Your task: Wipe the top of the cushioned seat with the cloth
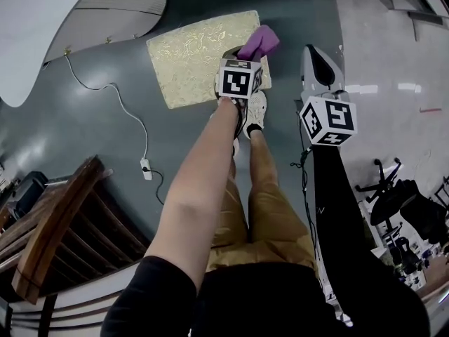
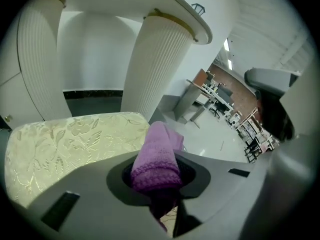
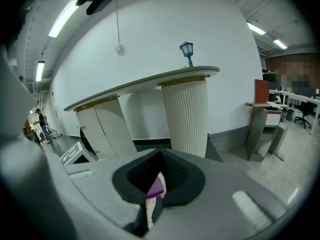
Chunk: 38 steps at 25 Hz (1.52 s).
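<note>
cloth (image 1: 259, 42) (image 2: 156, 159), purple and rolled into a thick wad, is clamped between the fingers of the left gripper (image 1: 245, 53) (image 2: 159, 181), and its free end is pushed out beyond the fingertips. the wad is held at the right edge of the cushioned seat (image 1: 189, 55) (image 2: 65, 144), between the two right corners; whether the gold patterned top is touched by it cannot be told. most of the seat top is spread out to the left of the cloth. the right gripper (image 1: 313, 56) (image 3: 156, 184) is held apart from the cloth, beyond the seat's right edge and above the grey floor (image 1: 105, 139), its fingers drawn together to a thin slit with nothing gripped.
</note>
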Motion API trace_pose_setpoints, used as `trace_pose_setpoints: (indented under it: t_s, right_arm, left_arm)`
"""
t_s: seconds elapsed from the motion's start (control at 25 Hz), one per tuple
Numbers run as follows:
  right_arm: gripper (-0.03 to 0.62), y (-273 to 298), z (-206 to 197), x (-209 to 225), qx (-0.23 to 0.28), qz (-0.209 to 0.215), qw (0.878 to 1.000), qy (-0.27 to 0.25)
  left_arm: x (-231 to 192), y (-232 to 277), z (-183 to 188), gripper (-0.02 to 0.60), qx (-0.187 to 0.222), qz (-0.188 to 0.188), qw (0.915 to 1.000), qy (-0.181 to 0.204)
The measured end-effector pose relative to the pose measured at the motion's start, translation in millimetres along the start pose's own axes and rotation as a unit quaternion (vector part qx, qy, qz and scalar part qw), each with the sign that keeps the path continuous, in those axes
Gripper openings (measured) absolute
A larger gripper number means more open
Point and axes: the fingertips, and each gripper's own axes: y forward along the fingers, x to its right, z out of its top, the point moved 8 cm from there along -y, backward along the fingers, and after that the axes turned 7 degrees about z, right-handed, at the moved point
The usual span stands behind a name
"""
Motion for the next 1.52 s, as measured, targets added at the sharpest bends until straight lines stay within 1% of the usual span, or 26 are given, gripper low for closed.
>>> trace_pose_setpoints:
  t_s: [0.12, 0.24, 0.32, 0.48, 0.6, 0.72, 0.88, 1.0, 1.08, 1.16, 1.24, 1.44, 1.52]
  right_arm:
    - [0.000, 2, -4, -7, -0.002, 0.005, 1.000, 0.006]
    - [0.000, 6, -4, -19, -0.002, 0.019, 1.000, 0.018]
    - [0.000, 8, -2, -29, -0.002, 0.025, 1.000, 0.014]
    - [0.000, 19, 2, -52, 0.003, 0.036, 0.999, 0.003]
    - [0.000, 25, 0, -74, -0.002, 0.051, 0.999, -0.001]
    - [0.000, 28, 0, -94, 0.002, 0.056, 0.998, 0.001]
    - [0.000, 30, 1, -119, -0.001, 0.069, 0.998, -0.008]
    - [0.000, 32, 3, -133, -0.002, 0.074, 0.997, -0.020]
    - [0.000, 30, 5, -141, -0.001, 0.075, 0.997, -0.030]
    - [0.000, 27, 6, -146, 0.002, 0.071, 0.997, -0.030]
    - [0.000, 23, 6, -151, 0.004, 0.067, 0.997, -0.030]
    - [0.000, 13, 12, -156, 0.011, 0.055, 0.997, -0.046]
    - [0.000, 5, 16, -152, 0.016, 0.045, 0.998, -0.046]
  left_arm:
    - [-17, -8, -5, 0.089, 0.004, 0.008, 0.9999, -0.013]
    - [-42, -24, -10, 0.089, 0.006, 0.034, 0.9990, -0.030]
    - [-63, -36, -16, 0.089, 0.006, 0.054, 0.9978, -0.039]
    - [-116, -61, -32, 0.089, 0.011, 0.086, 0.9939, -0.069]
    - [-149, -82, -45, 0.089, 0.007, 0.113, 0.9911, -0.069]
    - [-179, -100, -56, 0.087, 0.002, 0.135, 0.9883, -0.071]
    - [-220, -124, -74, 0.086, -0.014, 0.182, 0.9779, -0.102]
    - [-247, -144, -84, 0.084, -0.021, 0.226, 0.9665, -0.119]
    - [-261, -159, -90, 0.084, -0.017, 0.247, 0.9595, -0.135]
    - [-269, -168, -97, 0.084, -0.013, 0.250, 0.9576, -0.144]
    - [-273, -174, -101, 0.083, -0.011, 0.246, 0.9589, -0.141]
    - [-269, -182, -102, 0.083, -0.005, 0.229, 0.9672, -0.110]
    - [-260, -183, -102, 0.084, 0.003, 0.218, 0.9702, -0.106]
